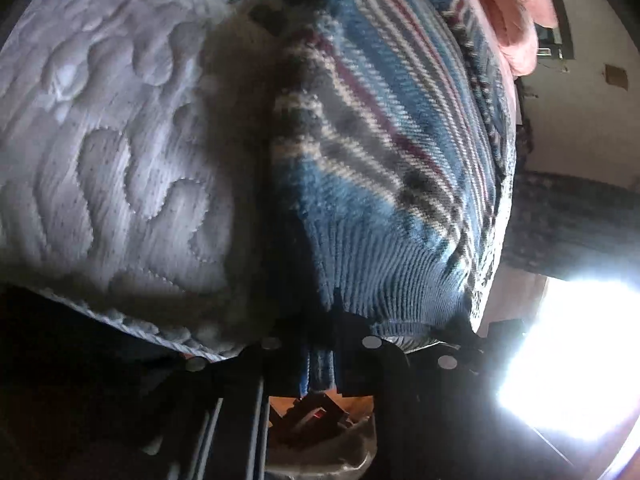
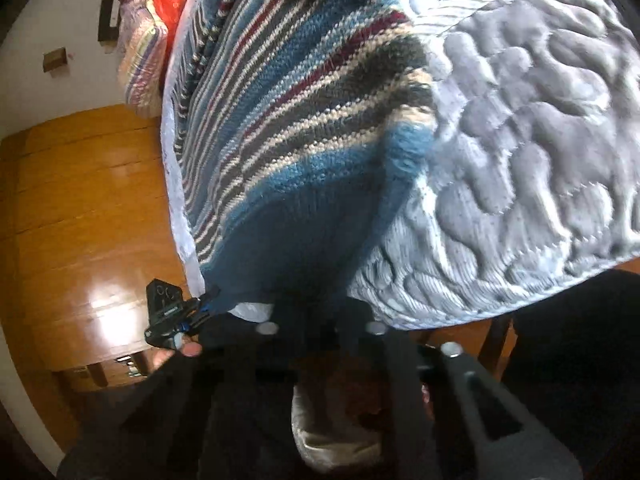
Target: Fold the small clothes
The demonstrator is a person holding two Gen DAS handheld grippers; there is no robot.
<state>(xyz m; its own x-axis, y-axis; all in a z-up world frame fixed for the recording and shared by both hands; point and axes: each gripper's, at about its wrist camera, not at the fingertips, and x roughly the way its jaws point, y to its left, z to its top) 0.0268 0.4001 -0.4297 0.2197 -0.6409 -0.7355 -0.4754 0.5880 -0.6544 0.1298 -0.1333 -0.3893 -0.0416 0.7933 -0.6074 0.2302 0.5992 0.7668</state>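
Closest to the left wrist lens, the left gripper (image 1: 320, 344) pinches the ribbed blue hem of a striped knit sweater (image 1: 384, 152), a fold of the knit running down between its dark fingers, so it is clamped on the garment. From there the sweater stretches away ahead of the gripper across a pale quilted mattress (image 1: 120, 152), with blue, grey, cream and maroon stripes. The mattress fills the area to the left of this gripper, its stitched wavy pattern plain to see. Far ahead and to the right lies a pink fabric bundle (image 1: 516, 12), and beyond it a light wall. Strong glare (image 1: 568, 364) whitens the lower right. In the right wrist view the right gripper (image 2: 320, 324) sits at the dark blue hem of the same sweater (image 2: 304, 120), but shadow hides the fingertips; I cannot tell whether it is clenched on the knit. Here the mattress (image 2: 520, 140) spreads to the right of the gripper and the sweater lies along its left edge, reaching that edge. To the left, below the bed edge, a glossy wooden floor (image 2: 80, 200) reflects light. The left gripper (image 2: 172, 312) shows there too, just beside the hem corner, with fingers of a hand (image 2: 172, 354) under it. Far ahead at upper left sits a heap of red and striped bedding (image 2: 156, 20) against a white wall.
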